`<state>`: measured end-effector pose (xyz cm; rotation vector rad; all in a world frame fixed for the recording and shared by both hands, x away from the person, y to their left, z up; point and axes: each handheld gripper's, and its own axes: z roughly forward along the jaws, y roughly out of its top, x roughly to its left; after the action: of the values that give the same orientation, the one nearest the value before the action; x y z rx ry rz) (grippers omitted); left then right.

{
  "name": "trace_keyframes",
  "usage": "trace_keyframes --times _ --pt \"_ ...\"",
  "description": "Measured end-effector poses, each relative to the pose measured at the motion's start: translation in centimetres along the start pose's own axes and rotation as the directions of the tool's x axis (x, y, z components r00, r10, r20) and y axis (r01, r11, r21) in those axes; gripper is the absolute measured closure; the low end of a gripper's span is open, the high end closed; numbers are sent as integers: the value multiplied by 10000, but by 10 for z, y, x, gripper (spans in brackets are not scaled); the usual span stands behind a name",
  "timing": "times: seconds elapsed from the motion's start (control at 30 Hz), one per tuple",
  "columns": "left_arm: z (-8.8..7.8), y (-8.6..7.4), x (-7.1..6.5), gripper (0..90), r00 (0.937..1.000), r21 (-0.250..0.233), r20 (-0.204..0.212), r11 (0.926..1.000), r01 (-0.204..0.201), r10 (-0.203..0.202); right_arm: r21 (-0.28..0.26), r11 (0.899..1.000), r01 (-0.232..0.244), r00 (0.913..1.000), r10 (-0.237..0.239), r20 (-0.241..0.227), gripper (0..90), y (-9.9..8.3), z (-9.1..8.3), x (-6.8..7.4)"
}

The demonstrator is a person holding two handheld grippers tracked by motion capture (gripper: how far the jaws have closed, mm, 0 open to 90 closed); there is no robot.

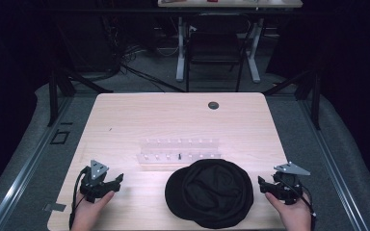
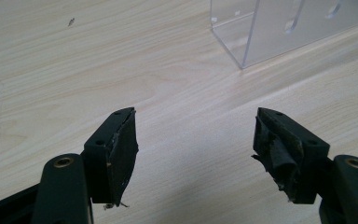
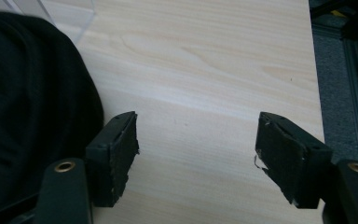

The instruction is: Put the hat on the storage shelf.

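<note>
Cap lies flat at bottom centre of the high view, betw. both grippers, just in front of a clear rack. Left gripper sits at lower left, right gripper at lower right; both spread wide, holding nothing. Risk, I'd say: soft fabric may bunch or slip if pinched by one edge, & a careless lift could knock the rack.

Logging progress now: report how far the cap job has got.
Done: nothing visibly; the black cap lies flat on the table before the clear rack. In hand: nothing; left gripper and right gripper flank it, jaws open. Left: grasping and moving the cap.
</note>
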<state>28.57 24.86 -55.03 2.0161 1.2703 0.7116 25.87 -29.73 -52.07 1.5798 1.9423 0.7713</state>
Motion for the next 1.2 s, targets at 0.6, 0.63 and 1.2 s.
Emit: trace_keyframes --times 0.6,0.63,1.2 --pt "5 -3 0 345 9978 372 374 9979 532 -546 1768 9842 109 9886 160 -1500 425 57 -31 0" --pt "5 -2 0 346 9981 411 394 9981 449 -465 1861 9825 113 9880 176 -1532 425 59 -31 1" --pt "8 -3 -5 346 9984 485 510 9986 219 -244 3570 9341 -13 9766 779 -2003 446 86 -29 12"
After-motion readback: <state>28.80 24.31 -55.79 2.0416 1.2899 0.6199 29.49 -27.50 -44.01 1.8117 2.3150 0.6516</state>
